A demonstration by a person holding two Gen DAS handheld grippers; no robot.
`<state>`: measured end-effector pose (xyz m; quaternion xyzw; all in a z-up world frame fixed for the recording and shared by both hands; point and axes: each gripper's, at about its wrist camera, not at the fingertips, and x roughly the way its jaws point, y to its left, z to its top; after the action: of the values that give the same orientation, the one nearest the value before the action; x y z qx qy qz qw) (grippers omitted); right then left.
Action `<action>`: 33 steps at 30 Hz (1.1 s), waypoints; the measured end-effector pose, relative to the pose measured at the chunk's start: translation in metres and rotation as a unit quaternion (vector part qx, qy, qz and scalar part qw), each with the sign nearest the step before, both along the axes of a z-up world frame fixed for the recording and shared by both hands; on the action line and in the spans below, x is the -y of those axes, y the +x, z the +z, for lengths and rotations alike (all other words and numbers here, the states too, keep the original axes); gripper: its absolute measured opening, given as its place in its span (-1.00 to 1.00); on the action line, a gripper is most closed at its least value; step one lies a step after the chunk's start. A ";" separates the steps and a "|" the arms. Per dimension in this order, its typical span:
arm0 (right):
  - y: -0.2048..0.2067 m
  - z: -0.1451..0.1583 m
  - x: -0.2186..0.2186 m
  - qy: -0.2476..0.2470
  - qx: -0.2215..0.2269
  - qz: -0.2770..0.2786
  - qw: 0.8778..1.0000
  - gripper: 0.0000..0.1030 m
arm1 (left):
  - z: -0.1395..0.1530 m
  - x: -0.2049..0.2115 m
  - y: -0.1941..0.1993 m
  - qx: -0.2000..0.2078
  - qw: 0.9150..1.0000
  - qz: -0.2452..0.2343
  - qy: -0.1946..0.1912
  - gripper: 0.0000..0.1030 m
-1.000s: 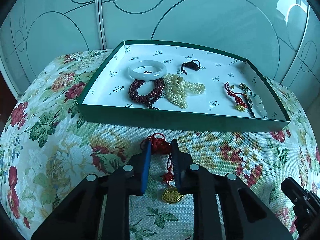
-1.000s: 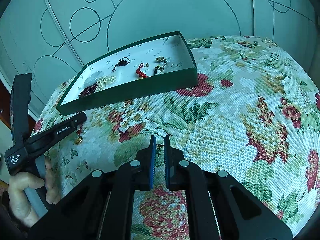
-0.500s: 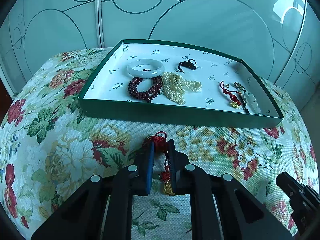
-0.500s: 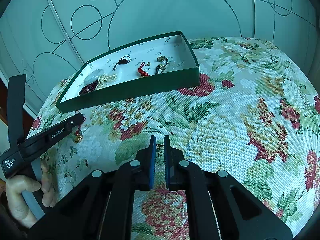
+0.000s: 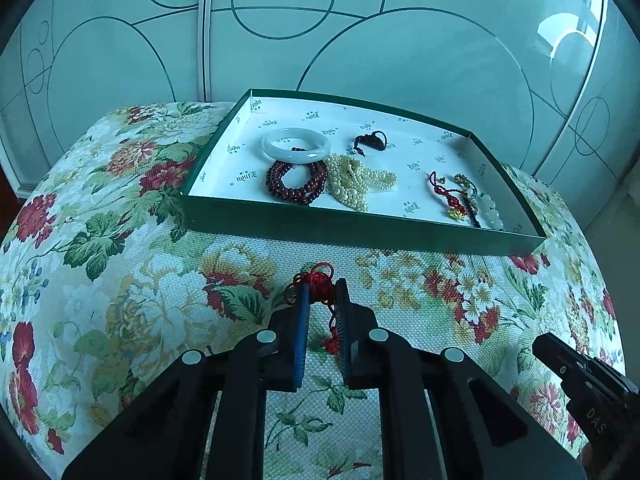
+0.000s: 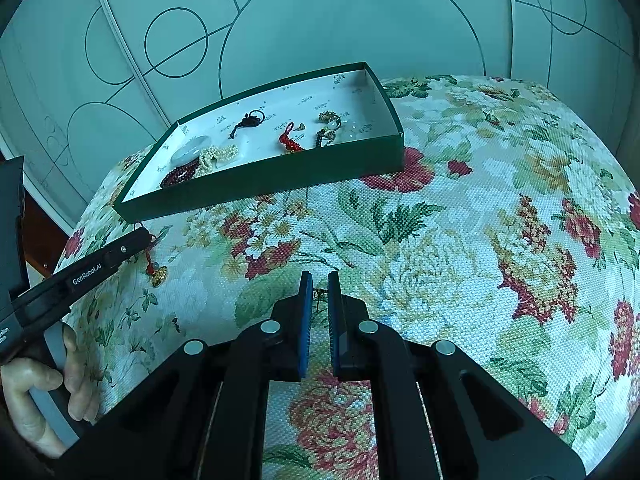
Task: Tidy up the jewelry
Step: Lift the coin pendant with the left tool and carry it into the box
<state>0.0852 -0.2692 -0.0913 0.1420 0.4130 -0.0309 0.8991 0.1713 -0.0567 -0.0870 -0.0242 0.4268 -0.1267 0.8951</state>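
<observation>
My left gripper (image 5: 320, 286) hovers in front of the green box (image 5: 360, 236). Its jaws are closing, and the pads press on a red knotted cord charm (image 5: 318, 280). In the right wrist view that charm (image 6: 154, 268) dangles from the left gripper (image 6: 142, 236), a gold pendant at its lower end just above the fabric. My right gripper (image 6: 319, 280) is shut low over the floral cloth. A tiny gold piece (image 6: 319, 293) shows between its tips; whether it is pinched I cannot tell.
Inside the box lie a pale jade bangle (image 5: 296, 146), a dark red bead bracelet (image 5: 294, 184), a pearl strand (image 5: 356, 186), a dark cord piece (image 5: 372, 142) and another red cord charm (image 5: 444, 194). A frosted glass wall (image 5: 400, 60) stands behind. A hand (image 6: 44, 392) grips the left handle.
The left jaws have narrowed onto the red cord charm and lifted it a little off the fabric. The right gripper has stayed still.
</observation>
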 end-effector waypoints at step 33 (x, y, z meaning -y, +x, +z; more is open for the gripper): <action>-0.019 0.041 -0.032 -0.024 0.028 0.019 0.999 -0.85 | 0.052 -0.025 -0.055 0.051 0.998 -0.021 -0.014 -0.81</action>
<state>0.0666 -0.2375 -0.0501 0.1129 0.3898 -0.0200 0.9137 0.1166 -0.0312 -0.0352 -0.0215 0.3793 -0.1530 0.9123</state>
